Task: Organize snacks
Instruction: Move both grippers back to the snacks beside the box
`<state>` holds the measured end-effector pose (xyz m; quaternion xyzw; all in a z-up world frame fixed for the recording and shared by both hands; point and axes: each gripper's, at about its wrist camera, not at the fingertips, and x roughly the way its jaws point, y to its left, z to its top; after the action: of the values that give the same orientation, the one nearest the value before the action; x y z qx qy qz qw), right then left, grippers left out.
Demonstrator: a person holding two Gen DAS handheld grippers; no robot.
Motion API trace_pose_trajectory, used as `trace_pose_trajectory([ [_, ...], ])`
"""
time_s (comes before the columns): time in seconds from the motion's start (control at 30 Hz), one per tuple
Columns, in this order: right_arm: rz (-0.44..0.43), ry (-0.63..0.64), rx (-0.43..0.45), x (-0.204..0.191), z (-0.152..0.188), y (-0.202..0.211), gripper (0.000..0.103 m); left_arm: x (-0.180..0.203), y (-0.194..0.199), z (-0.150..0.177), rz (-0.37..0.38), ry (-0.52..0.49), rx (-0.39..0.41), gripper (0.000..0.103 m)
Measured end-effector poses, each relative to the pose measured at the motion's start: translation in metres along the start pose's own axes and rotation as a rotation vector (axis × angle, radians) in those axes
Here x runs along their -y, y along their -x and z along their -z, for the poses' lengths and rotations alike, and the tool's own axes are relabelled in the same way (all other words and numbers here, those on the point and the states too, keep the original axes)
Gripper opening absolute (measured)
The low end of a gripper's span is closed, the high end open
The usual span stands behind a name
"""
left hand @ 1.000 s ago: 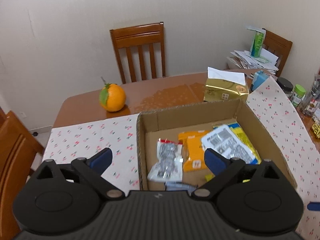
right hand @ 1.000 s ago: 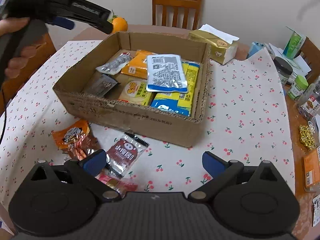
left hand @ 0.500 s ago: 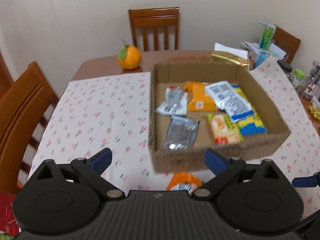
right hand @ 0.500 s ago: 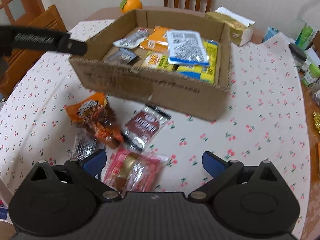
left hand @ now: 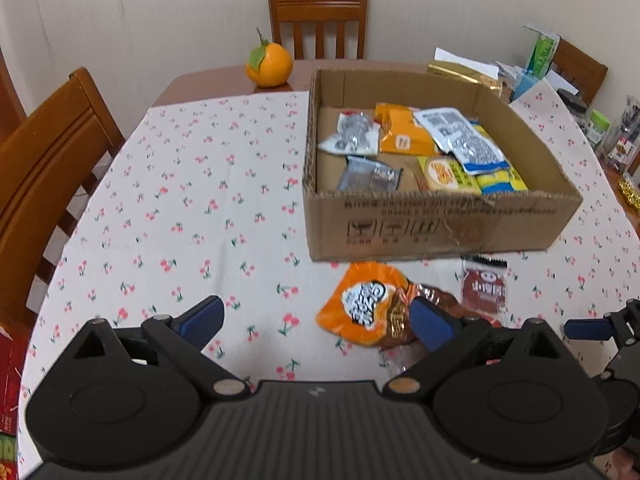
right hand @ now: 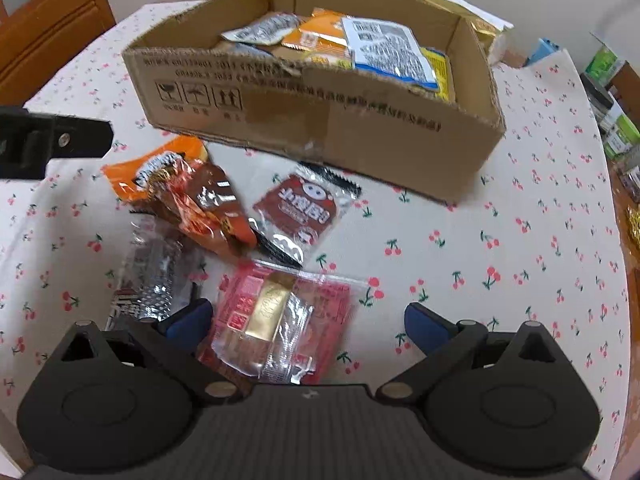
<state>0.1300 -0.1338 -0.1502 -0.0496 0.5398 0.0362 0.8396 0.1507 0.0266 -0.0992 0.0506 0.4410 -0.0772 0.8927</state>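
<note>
A cardboard box (left hand: 440, 224) (right hand: 320, 120) on the cherry-print tablecloth holds several snack packets. In front of it lie loose packets: an orange one (left hand: 360, 304) (right hand: 160, 168), a dark red one (left hand: 484, 288) (right hand: 300, 212), a red and gold one (right hand: 276, 320) and a silver one (right hand: 148, 276). My left gripper (left hand: 316, 320) is open and empty, above the cloth left of the orange packet. My right gripper (right hand: 308, 320) is open and empty, low over the red and gold packet, which lies between its fingers.
An orange fruit (left hand: 268, 64) sits on the bare table behind the box. Wooden chairs stand at the left (left hand: 52, 152) and back (left hand: 320, 20). A gold tissue pack (left hand: 464, 74), jars (left hand: 598, 128) and papers crowd the right side.
Both grippers have pulled back from the box toward the near edge of the table and lowered. The loose packets in front of the box have come into view.
</note>
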Motion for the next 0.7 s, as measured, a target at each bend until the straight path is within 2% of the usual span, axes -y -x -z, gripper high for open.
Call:
trace_pose_trajectory([
  [0.17,-0.011,-0.043,-0.002,0.011,0.003,-0.001,0.103,0.01,-0.006,0.009,-0.004,-0.025,-0.016,0.099],
  [0.47,0.055,-0.024,0.012,0.03,0.012,0.006,0.103,0.04,-0.012,0.022,0.002,-0.096,-0.045,0.099],
  [0.6,0.021,-0.003,0.021,0.036,0.016,0.014,0.103,0.059,-0.016,0.028,-0.013,-0.151,-0.053,0.099],
  [0.7,0.0,0.023,0.025,0.036,0.018,0.017,0.103,0.066,-0.02,0.033,0.019,-0.137,-0.069,0.099],
])
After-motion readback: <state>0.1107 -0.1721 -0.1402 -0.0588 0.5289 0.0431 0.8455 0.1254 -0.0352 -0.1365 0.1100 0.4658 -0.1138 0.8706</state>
